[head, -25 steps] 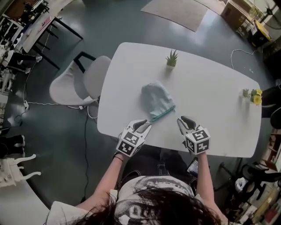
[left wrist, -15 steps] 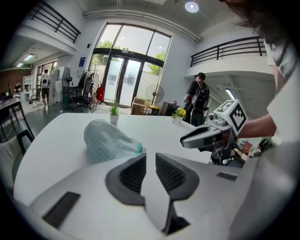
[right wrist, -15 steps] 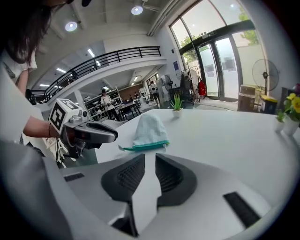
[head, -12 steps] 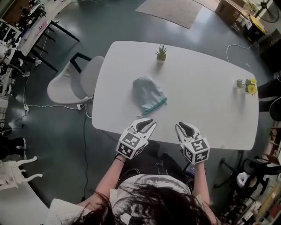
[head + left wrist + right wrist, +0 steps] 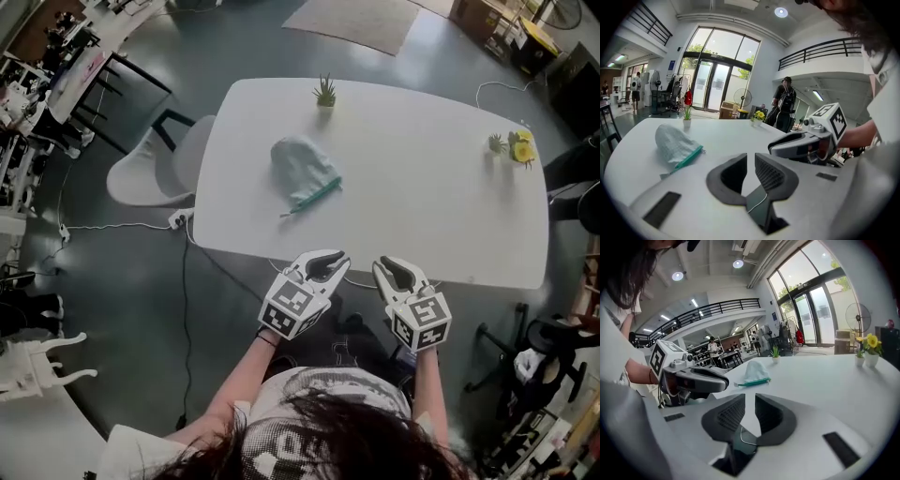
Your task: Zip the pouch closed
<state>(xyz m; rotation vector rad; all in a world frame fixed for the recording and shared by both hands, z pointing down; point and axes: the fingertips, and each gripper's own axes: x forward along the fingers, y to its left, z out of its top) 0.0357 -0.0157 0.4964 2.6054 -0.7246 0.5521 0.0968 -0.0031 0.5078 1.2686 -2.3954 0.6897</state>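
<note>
The pale blue-grey pouch (image 5: 300,167) lies flat on the white table (image 5: 422,206), left of the middle, with its teal zipper edge (image 5: 315,195) facing me. Both grippers hang side by side off the table's near edge, well short of the pouch. My left gripper (image 5: 333,261) has its jaws a narrow gap apart with nothing between them. My right gripper (image 5: 388,270) stands the same way, also empty. In the left gripper view the pouch (image 5: 671,143) sits far ahead to the left of the left gripper (image 5: 750,158). In the right gripper view the pouch (image 5: 754,370) is straight ahead of the right gripper (image 5: 750,400).
A small potted plant (image 5: 324,92) stands at the table's far edge and yellow flowers (image 5: 514,146) at its right end. A pale chair (image 5: 155,176) stands at the left end. A cable (image 5: 103,225) runs over the floor. A person (image 5: 784,101) stands beyond the table.
Both grippers have drawn back from over the table's near edge toward my body and risen. The pouch has stayed where it lay.
</note>
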